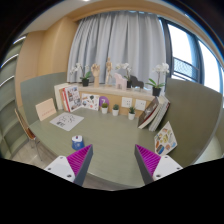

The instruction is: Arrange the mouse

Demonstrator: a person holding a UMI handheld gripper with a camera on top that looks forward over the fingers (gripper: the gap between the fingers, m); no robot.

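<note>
Gripper view, claw (pixel 113 160) spread wide above green table (pixel 115 135), holding nothing, mouse not discernible, shelf (pixel 110 100) items tiny

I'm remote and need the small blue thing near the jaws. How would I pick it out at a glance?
Start at the green-grey table below the curtained window. Come toward the gripper, whose jaws stand open with nothing between them. Just ahead of the left finger stands a short blue roll-like object, alone on the bare table. The small potted plants sit much farther back, by the shelf.
</note>
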